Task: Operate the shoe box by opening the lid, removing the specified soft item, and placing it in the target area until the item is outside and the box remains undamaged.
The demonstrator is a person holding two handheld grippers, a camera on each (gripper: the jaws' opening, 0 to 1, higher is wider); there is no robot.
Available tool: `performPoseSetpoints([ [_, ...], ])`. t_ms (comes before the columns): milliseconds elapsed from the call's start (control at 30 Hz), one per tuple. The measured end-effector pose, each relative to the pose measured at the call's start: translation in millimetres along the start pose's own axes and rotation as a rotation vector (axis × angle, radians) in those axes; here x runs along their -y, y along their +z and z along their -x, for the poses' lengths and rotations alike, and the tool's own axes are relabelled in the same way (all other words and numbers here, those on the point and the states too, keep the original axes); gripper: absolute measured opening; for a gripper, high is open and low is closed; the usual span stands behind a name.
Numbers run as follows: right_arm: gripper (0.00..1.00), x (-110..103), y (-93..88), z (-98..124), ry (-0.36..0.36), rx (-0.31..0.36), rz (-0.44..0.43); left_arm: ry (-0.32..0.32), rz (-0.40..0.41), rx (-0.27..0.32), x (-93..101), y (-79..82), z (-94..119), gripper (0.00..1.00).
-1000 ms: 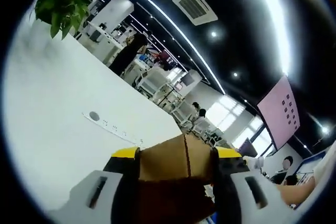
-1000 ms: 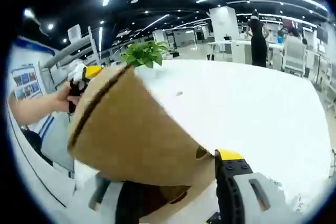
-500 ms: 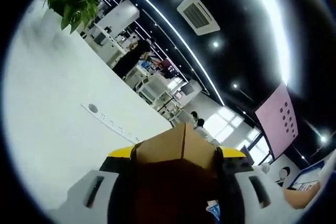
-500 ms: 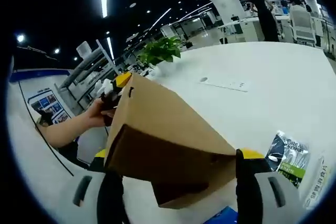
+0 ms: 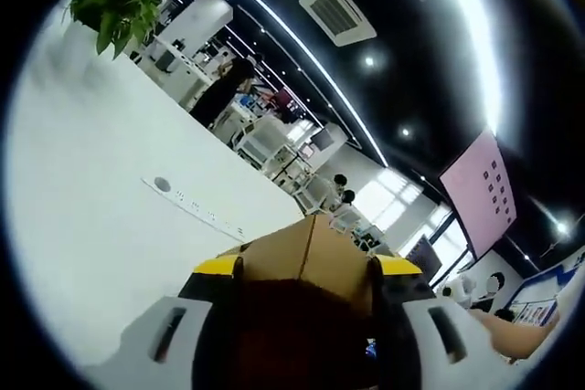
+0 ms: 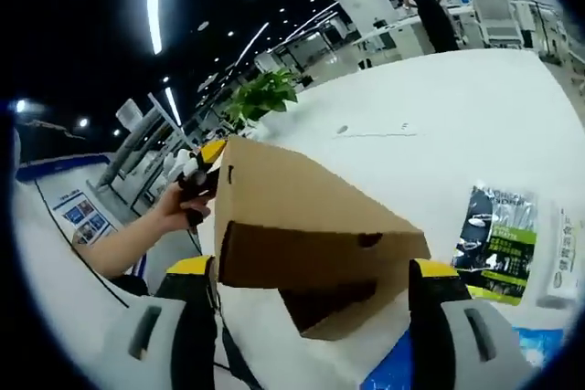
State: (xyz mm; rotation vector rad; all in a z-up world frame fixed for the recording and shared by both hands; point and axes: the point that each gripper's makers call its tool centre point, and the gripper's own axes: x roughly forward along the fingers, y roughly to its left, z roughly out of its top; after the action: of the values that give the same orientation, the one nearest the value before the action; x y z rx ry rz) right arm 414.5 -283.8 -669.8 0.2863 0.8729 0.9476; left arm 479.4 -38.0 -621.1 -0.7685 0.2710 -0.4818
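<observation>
A brown cardboard shoe box (image 6: 292, 207) is held up above the white table (image 6: 439, 98), its lid down. My right gripper (image 6: 313, 269) is shut on the near end of the box, one jaw on each side. At the far end, the left gripper (image 6: 206, 163), held in a person's hand (image 6: 169, 212), clamps the box. In the left gripper view the box (image 5: 306, 253) fills the gap between the jaws of my left gripper (image 5: 302, 271), with its dark underside nearest the camera. The inside of the box is hidden.
On the table to the right lie a green and black packet (image 6: 498, 239), a white packet (image 6: 559, 258) and a blue item (image 6: 539, 344). A potted plant (image 6: 260, 98) and a flat socket strip (image 6: 370, 130) sit farther back. People stand by distant desks.
The right gripper view has tipped down towards the table, bringing the packets and blue item into sight. The box has turned between the two grippers, and both stay clamped on it.
</observation>
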Motion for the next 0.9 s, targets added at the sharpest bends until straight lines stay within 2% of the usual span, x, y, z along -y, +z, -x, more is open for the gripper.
performPoseSetpoints([
  [67, 0.85, -5.9, -4.6, 0.8, 0.0, 0.034, -0.001, 0.005, -0.005, -0.013, -1.4, -3.7, 2.8, 0.57],
  [100, 0.85, -15.7, -0.9, 0.6, 0.022, 0.086, -0.023, 0.005, -0.005, -0.016, -1.7, -5.0, 4.5, 0.57],
  [167, 0.85, -28.0, -0.2, 0.5, 0.052, 0.121, -0.073, 0.011, -0.003, -0.022, -3.2, -7.5, 7.1, 0.57],
  [267, 0.81, -29.3, -12.1, -10.2, 0.016, 0.109, -0.084, 0.021, -0.004, -0.046, -9.4, -14.2, 8.9, 0.57],
  [367, 0.76, -18.8, -21.1, -17.7, -0.061, 0.1, -0.033, 0.025, 0.01, -0.053, -10.3, -16.7, 9.6, 0.57],
  [400, 0.75, -20.8, -22.4, -20.0, -0.051, 0.103, -0.044, 0.024, 0.009, -0.052, -10.0, -16.7, 9.4, 0.57],
  [533, 0.71, -14.7, -19.5, -21.7, -0.078, 0.131, -0.078, 0.023, 0.009, -0.052, -8.7, -18.8, 9.4, 0.57],
  [733, 0.62, -6.7, -18.0, -19.8, -0.132, 0.148, -0.038, 0.033, 0.011, -0.064, -9.8, -26.2, 10.9, 0.56],
  [900, 0.61, -4.9, -19.9, -18.9, -0.143, 0.139, -0.022, 0.035, 0.01, -0.068, -10.2, -31.3, 13.8, 0.56],
])
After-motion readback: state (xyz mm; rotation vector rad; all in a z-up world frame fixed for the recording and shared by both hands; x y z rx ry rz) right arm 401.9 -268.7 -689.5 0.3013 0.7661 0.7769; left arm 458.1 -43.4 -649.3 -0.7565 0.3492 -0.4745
